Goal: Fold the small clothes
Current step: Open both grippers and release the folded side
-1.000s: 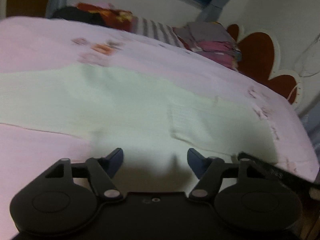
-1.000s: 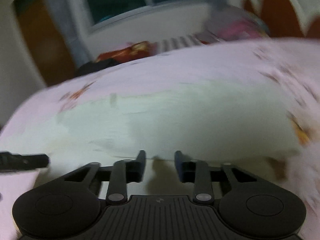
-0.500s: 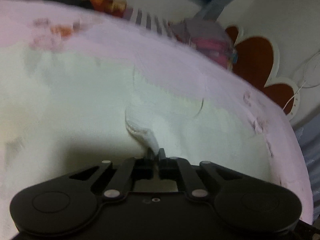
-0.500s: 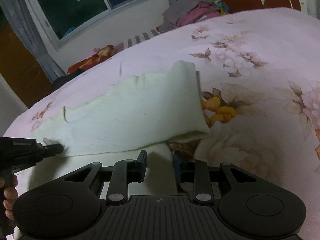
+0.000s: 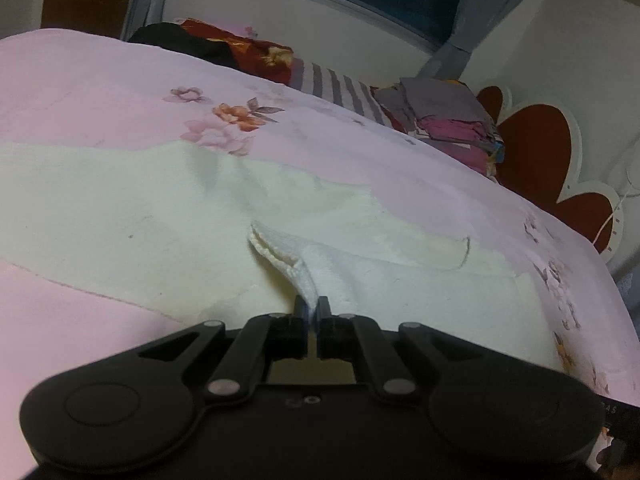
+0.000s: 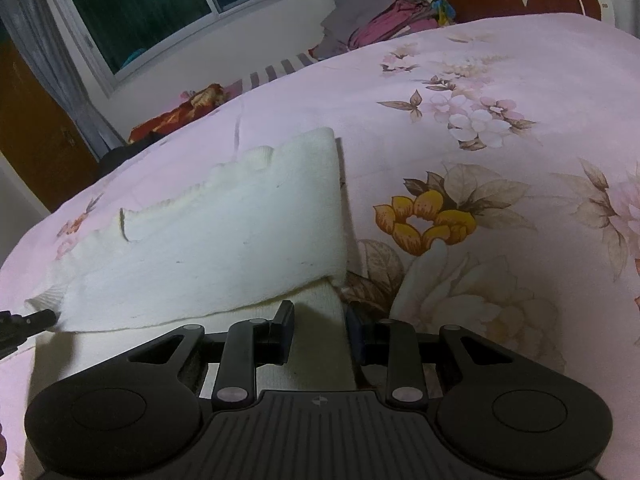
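The left tool (image 5: pixel 311 307) is clamped on a fold of the cream garment (image 5: pixel 120 216) spread on the bed (image 5: pixel 80 80). The right tool (image 6: pixel 319 320) hangs spread apart over the garment's near edge, gripping nothing.

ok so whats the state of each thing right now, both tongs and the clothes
left tongs: shut on a pinched-up edge of the cream knit garment
right tongs: open, cream fabric between the fingers
cream knit garment: partly folded on the pink floral bedsheet, one layer over another
pile of grey and pink clothes: heaped by the headboard
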The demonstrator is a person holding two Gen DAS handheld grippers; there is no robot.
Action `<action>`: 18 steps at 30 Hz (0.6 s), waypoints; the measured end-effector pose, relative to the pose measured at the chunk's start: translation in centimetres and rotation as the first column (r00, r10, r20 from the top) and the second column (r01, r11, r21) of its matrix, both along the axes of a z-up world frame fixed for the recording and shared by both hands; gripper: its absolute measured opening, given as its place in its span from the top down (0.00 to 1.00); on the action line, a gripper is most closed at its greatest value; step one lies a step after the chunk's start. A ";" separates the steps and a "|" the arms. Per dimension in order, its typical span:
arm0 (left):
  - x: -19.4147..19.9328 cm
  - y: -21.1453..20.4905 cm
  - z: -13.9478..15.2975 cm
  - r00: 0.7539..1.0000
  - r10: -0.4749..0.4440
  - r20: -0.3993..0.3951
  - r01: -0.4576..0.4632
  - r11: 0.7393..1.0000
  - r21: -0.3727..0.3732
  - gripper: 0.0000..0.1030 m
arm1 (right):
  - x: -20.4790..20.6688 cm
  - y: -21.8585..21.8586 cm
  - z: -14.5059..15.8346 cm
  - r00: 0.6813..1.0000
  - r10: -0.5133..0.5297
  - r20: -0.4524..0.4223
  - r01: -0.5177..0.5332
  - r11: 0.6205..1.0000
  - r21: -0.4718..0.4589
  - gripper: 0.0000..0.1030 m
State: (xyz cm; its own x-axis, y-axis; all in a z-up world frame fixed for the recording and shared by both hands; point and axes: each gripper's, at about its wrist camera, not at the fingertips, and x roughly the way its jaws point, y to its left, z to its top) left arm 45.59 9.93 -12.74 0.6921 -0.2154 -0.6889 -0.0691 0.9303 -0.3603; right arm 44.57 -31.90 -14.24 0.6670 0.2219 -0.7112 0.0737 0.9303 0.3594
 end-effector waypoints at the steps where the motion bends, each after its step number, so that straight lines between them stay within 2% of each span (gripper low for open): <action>1: -0.1 0.1 0.1 1.000 0.010 0.005 -0.010 1.000 -0.003 0.97 | 0.0 0.0 0.0 1.000 0.000 -0.001 0.000 1.000 -0.003 0.71; 12: -0.3 1.4 -1.0 1.000 0.009 -0.012 -0.009 1.000 0.017 0.97 | 0.1 0.3 0.1 1.000 0.012 -0.003 -0.012 1.000 -0.023 0.71; 14: -0.4 1.2 -1.1 0.999 -0.015 -0.032 0.016 0.999 0.049 0.88 | -0.2 0.2 0.7 1.000 0.008 0.018 -0.008 1.000 -0.013 0.71; 15: -0.8 1.3 -0.5 1.000 0.002 -0.023 0.000 0.997 0.079 0.76 | -0.6 0.1 1.3 0.999 0.004 0.053 -0.004 1.000 -0.006 0.72; 16: -1.7 1.4 0.4 0.999 0.030 0.018 -0.032 0.991 0.130 0.66 | -1.1 0.0 2.1 0.995 0.001 0.099 0.000 1.000 -0.012 0.89; 17: -2.6 1.3 1.1 0.997 0.043 0.063 -0.053 0.983 0.173 0.61 | -1.3 0.0 2.7 0.992 0.007 0.123 -0.005 1.000 -0.017 0.98; 18: -3.4 0.9 2.0 0.993 0.045 0.106 -0.067 0.975 0.211 0.56 | -1.3 0.1 3.2 0.990 0.010 0.140 -0.007 1.000 -0.025 0.98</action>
State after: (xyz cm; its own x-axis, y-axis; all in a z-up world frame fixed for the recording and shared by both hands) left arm 42.20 10.82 -10.72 0.7663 -0.0293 -0.6418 -0.0972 0.9822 -0.1609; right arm 43.28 -31.82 -10.99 0.7586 0.2115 -0.6163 0.0165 0.9393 0.3427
